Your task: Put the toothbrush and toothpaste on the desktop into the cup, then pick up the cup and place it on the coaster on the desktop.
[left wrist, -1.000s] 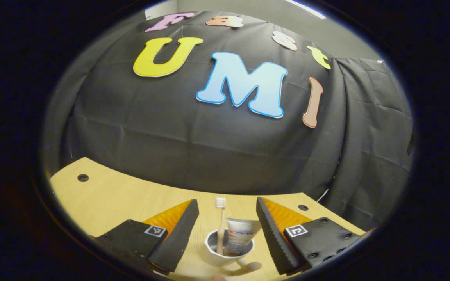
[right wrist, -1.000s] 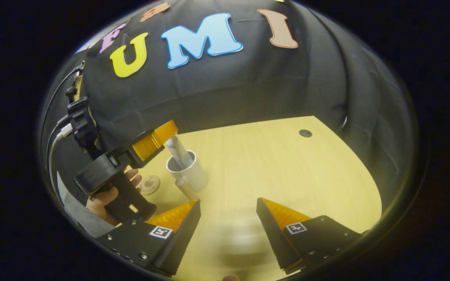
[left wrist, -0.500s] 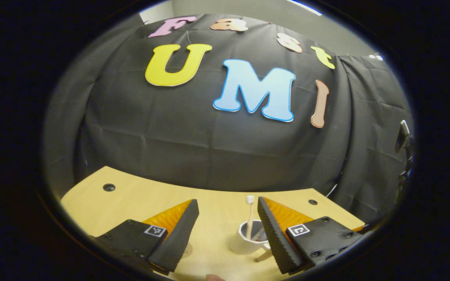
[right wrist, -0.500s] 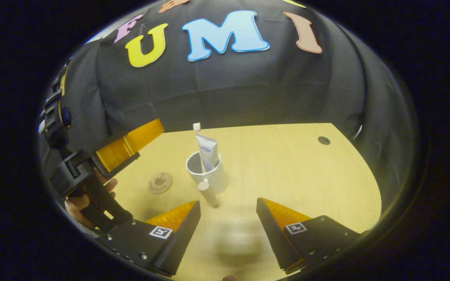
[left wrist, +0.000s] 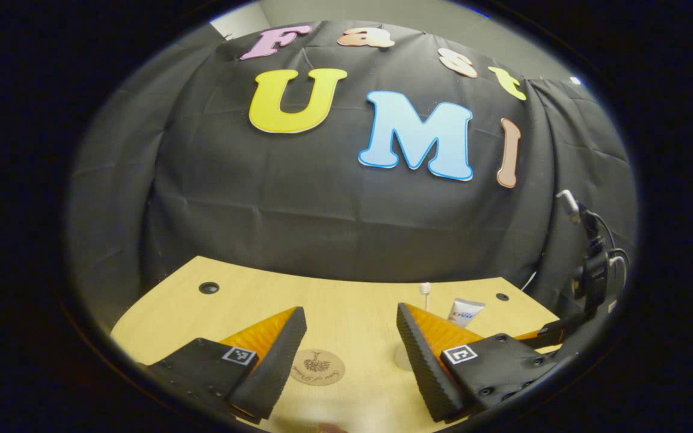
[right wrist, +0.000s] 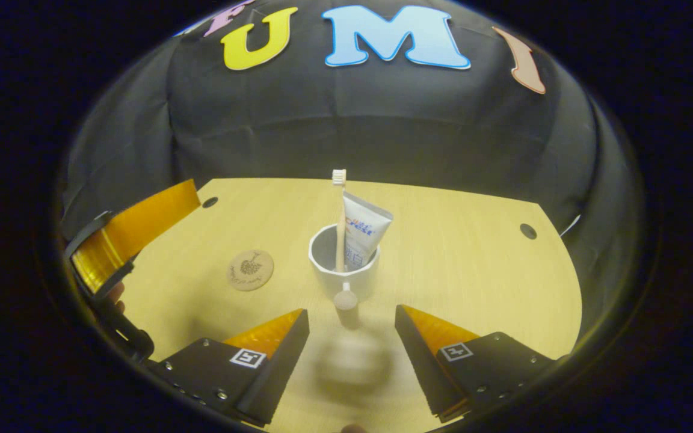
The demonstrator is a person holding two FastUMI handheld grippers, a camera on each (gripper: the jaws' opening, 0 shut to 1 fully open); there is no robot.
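The cup [right wrist: 344, 269] stands upright on the desk [right wrist: 461, 264], its handle turned toward the right gripper [right wrist: 351, 328]; the toothbrush [right wrist: 340, 219] stands in it, bristles up, and the toothpaste [right wrist: 361, 231] leans beside it, both rising above the rim. The coaster [right wrist: 251, 270] lies flat on the desk to the cup's left, apart from it and bare. In the right gripper view, the right gripper's fingers are spread wide with nothing between them, the handle just ahead of the gap; the left gripper [right wrist: 124, 234] hangs at the left edge, above the desk and well clear of the cup, though how its jaws stand cannot be told from that angle. In the left gripper view, the left gripper [left wrist: 351, 328] has its fingers wide apart and holds nothing; the coaster [left wrist: 317, 367] lies in the gap, near the left finger; the toothbrush [left wrist: 425, 293] and toothpaste [left wrist: 465, 311] tops peek out behind the right finger; the cup itself is hidden, I think, behind that finger.
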